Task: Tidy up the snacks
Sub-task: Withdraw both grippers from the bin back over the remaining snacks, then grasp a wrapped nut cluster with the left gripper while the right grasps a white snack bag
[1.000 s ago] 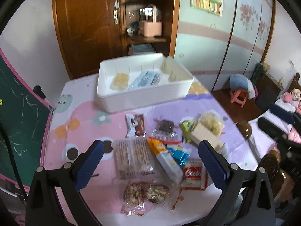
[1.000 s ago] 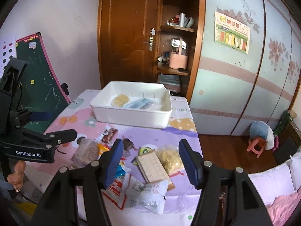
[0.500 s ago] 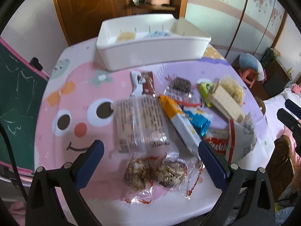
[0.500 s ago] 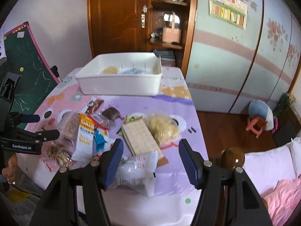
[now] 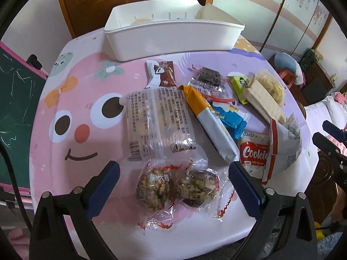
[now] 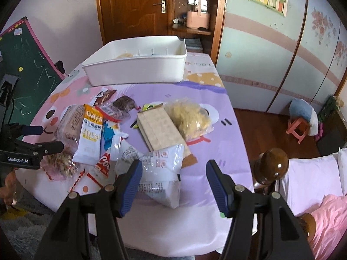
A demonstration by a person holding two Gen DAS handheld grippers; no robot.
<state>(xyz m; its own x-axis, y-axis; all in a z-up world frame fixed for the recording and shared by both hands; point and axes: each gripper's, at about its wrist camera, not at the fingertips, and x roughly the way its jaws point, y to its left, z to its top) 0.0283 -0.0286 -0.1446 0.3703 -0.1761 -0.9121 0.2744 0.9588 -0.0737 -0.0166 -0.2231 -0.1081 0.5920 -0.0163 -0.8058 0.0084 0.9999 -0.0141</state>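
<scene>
Crinkly clear wrap of the twin rice-puff cakes [image 5: 176, 187] now sits between our left gripper [image 5: 174, 173] fingers, after we dropped toward the table. Both tongs gape empty, the right gripper [image 6: 173, 174] over the white pouch [image 6: 158, 171]. The white bin [image 5: 173, 36] waits at twelve o'clock.

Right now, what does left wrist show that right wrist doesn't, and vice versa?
Left wrist only: the full cartoon face on the tablecloth and the red Cookies pack's whole label. Right wrist only: the white pouch front, nearest the open right gripper, and the pink stool. Both: the white bin, the oats bar, the rice-cake pack between the open left gripper's fingers.
</scene>
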